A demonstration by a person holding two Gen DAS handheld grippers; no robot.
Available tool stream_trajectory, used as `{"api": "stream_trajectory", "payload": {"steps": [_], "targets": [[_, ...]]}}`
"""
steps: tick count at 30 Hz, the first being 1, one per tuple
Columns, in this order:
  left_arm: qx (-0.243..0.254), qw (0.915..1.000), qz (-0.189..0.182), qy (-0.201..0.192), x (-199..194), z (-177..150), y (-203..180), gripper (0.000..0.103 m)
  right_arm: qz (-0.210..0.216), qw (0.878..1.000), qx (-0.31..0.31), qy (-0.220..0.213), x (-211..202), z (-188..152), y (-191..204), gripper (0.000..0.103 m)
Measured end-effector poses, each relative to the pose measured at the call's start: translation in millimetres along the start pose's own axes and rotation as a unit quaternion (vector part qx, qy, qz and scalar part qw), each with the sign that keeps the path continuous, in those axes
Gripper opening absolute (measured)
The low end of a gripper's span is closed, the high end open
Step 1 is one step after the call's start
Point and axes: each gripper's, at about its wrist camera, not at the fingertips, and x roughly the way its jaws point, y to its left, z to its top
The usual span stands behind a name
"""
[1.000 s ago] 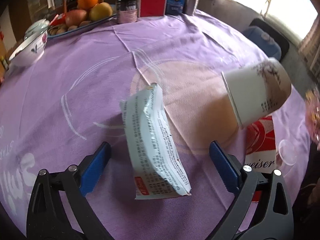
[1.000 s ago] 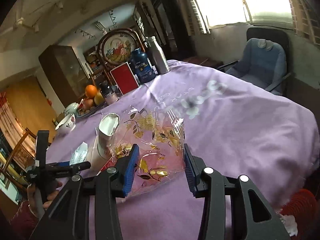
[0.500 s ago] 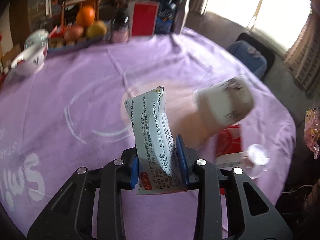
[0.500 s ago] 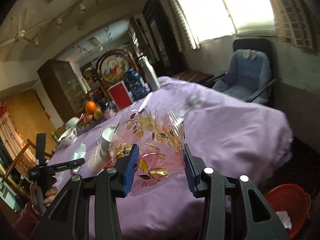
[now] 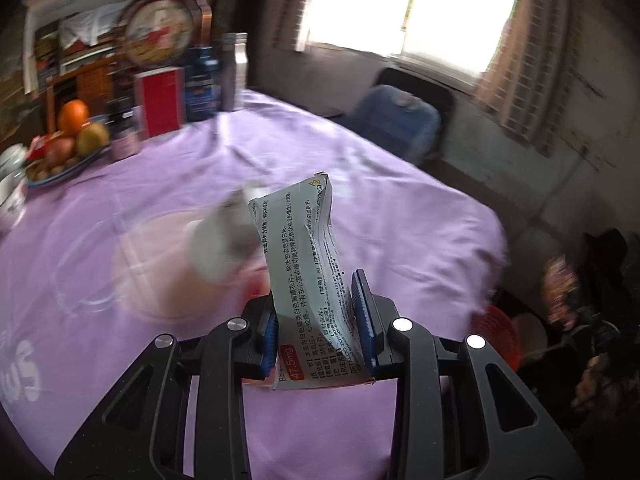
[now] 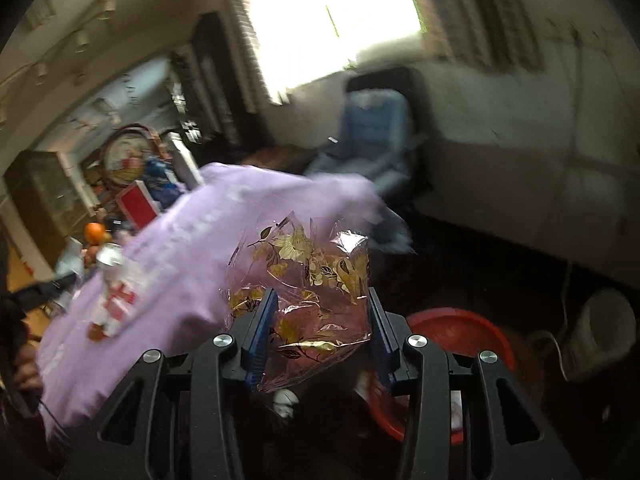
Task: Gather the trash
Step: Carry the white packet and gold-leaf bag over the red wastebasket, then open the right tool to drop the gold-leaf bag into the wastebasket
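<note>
My left gripper [image 5: 318, 320] is shut on a flattened white medicine box [image 5: 308, 264] printed with black text, held up above the purple tablecloth [image 5: 120, 340]. Behind it a paper cup [image 5: 218, 244] lies blurred on the table. My right gripper [image 6: 320, 332] is shut on a crumpled clear wrapper with gold flowers [image 6: 308, 284], held past the table's edge. A red basket [image 6: 460, 332] sits on the floor just right of and below the right gripper; the red basket [image 5: 498, 332] also shows beyond the table in the left wrist view.
At the table's far side stand a fruit plate [image 5: 60, 160], a red box [image 5: 160, 104], a dark jar and bottles. A blue chair [image 5: 396, 120] stands by the window. A red-and-white can [image 6: 116, 292] stays on the table. A white bag [image 6: 596, 332] lies on the floor.
The left jaws closed on the medicine box and lifted it off the cloth, swinging right. The right gripper carried the wrapper past the table's edge toward the floor, bringing the red basket close.
</note>
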Motion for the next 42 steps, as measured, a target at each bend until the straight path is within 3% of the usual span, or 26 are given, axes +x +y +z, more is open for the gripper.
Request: {"api": "stream_trajectory", "payload": {"steps": [10, 20, 21, 24, 35, 42], "targets": [[0.06, 0.9943, -0.084, 0.028, 32.8, 1.2, -109.2, 0.034, -0.055, 0.994, 0.067, 0.073, 68.4, -49.3, -85.3, 0.043], [0.094, 0.9832, -0.13, 0.087, 88.5, -16.1, -181.4, 0.034, -0.063, 0.985, 0.102, 0.124, 120.4, -78.3, -113.2, 0.045], [0.095, 0.9823, -0.133, 0.092, 93.0, -17.3, -184.4, 0.034, -0.067, 0.985, 0.101, 0.124, 122.1, -79.0, -113.1, 0.049], [0.1, 0.9795, -0.139, 0.106, 108.3, -22.5, -197.6, 0.034, -0.081, 0.982, 0.099, 0.136, 128.0, -82.1, -116.7, 0.075], [0.139, 0.9653, -0.162, 0.15, 151.7, -45.3, -247.3, 0.034, -0.092, 0.986, 0.126, 0.065, 77.9, -62.4, -144.6, 0.075], [0.169, 0.9525, -0.176, 0.183, 183.2, -60.8, -284.2, 0.034, -0.137, 0.982, 0.13, 0.008, 45.4, -47.9, -164.6, 0.075]]}}
